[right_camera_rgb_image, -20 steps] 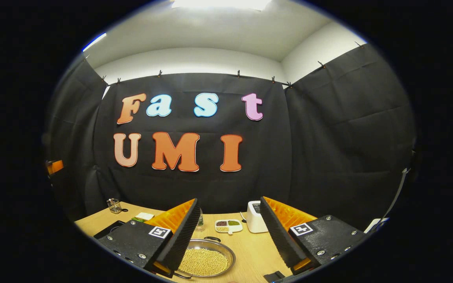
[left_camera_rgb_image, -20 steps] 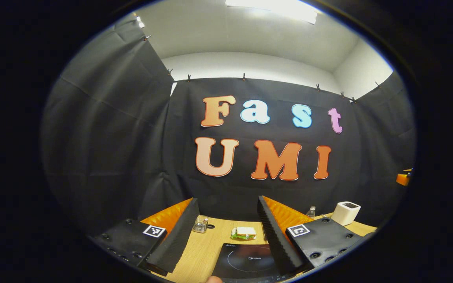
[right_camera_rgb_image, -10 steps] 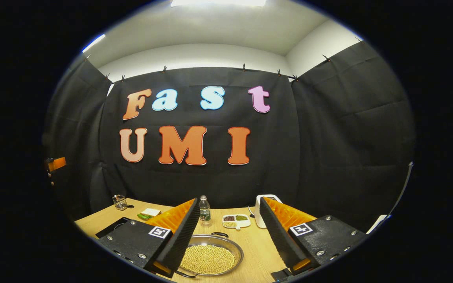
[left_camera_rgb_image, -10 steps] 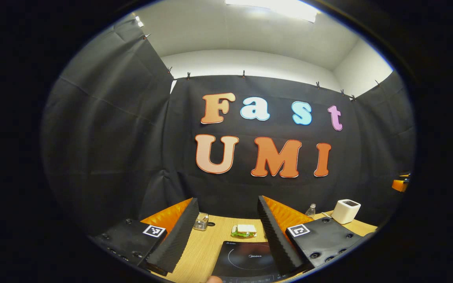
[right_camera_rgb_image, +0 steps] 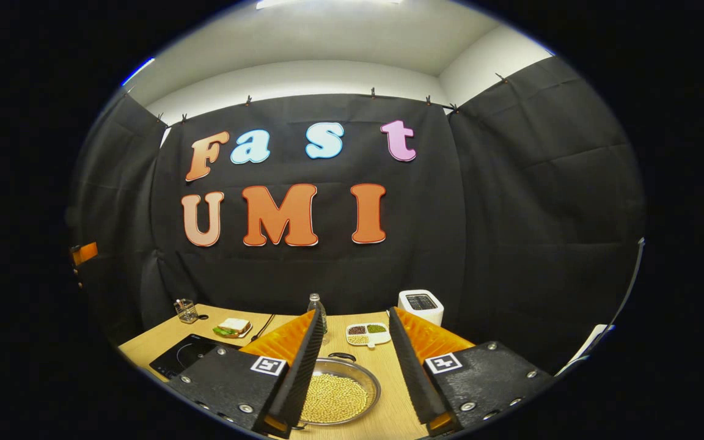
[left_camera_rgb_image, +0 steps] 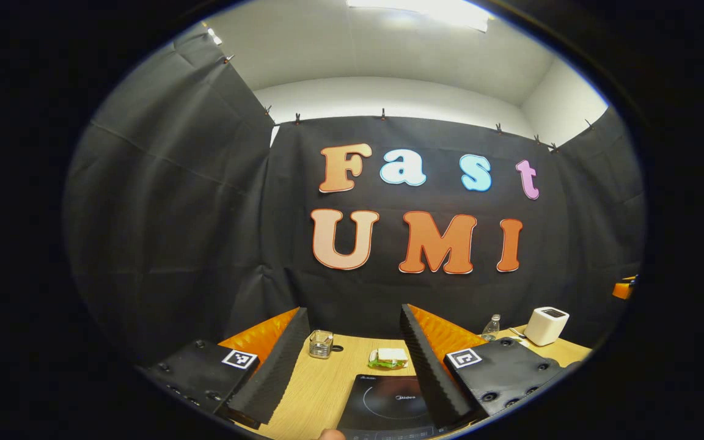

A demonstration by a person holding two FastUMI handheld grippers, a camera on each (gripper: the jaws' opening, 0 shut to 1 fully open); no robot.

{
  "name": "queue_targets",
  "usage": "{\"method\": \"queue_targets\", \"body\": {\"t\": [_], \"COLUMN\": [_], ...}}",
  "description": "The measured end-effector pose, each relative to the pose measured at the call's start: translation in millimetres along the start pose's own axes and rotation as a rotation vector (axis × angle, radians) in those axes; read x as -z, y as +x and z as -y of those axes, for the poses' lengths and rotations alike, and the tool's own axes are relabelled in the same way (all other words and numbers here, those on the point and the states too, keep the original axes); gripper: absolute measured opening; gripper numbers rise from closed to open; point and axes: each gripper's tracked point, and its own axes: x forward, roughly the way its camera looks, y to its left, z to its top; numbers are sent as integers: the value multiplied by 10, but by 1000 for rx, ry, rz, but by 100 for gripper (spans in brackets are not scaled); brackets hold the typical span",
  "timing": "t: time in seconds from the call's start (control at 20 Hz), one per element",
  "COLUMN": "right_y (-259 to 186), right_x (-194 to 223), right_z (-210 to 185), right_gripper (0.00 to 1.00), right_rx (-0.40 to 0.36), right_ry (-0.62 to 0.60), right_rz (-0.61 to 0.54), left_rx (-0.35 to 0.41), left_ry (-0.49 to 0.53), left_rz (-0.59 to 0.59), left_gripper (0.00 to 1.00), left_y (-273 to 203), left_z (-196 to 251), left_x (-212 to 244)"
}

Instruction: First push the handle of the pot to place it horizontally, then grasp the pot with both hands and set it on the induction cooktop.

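Note:
A shallow metal pot filled with yellow beans sits on the wooden table, low between the fingers of my right gripper, which is open above it and touches nothing. A dark loop handle shows on the pot's far rim. The black induction cooktop lies to the pot's left. In the left gripper view the cooktop lies just below my left gripper, which is open and holds nothing; its right finger hides the cooktop's right edge.
Along the back of the table stand a glass, a sandwich on a plate, a water bottle, a divided dish of beans and a white box. A fingertip shows at the bottom edge.
My right gripper's fingers have come closer together, and it has swung so the pot sits squarely between them. My left gripper has shifted slightly, staying over the cooktop.

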Motion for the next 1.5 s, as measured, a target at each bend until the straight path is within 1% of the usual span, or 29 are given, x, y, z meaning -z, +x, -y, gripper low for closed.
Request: {"method": "queue_targets", "body": {"t": [0.05, 0.1, 0.15, 0.2, 0.25, 0.35, 0.45, 0.5, 0.55, 0.7, 0.9, 1.0, 1.3, 1.5], "right_y": [3, -11, -21, -33, -45, -57, -100, -123, -127, -192, -319, -343, -484, -536], "right_x": [31, 72, 130, 194, 255, 388, 565, 684, 813, 1210, 1827, 2083, 2696, 2937], "right_z": [9, 16, 18, 14, 5, 60, 51, 42, 34, 56, -67, -103, -300, -528], "right_gripper": [66, 60, 60, 47, 43, 22, 11, 3, 0, 0, 0, 0, 0, 0], "right_rx": [0, -3, -4, -10, -13, -2, -8, -11, -15, -9, -55, -63, -125, -175], "right_ry": [-3, -5, -4, -2, 0, 9, 28, 34, 22, -42, -58, -75, -122, -151], "right_rz": [-6, -13, -26, -41, -55, -80, -118, -143, -172, -253, -409, -465, -608, -669], "left_rx": [3, 4, 5, 5, 7, 8, 11, 13, 15, 24, 31, 29, 21, 26], "left_ry": [0, 3, 4, 4, 4, 6, 11, 15, 20, 24, 21, 16, 22, 8], "left_rz": [-1, 1, 5, 6, 6, 5, 4, 3, 2, -6, -23, -31, -51, -62], "left_gripper": [97, 97, 97, 97, 97, 97, 97, 97, 97, 97, 97, 97, 97, 97], "left_y": [-9, -20, -21, -24, -31, -37, -58, -66, -66, -83, -74, -79, -85, -78], "left_z": [7, 0, 4, 9, 10, 15, 10, 25, 28, 43, 49, 34, -9, -24], "left_x": [3, -6, -17, -20, -26, -19, -17, 2, 19, 48, 119, 162, 243, 285]}}
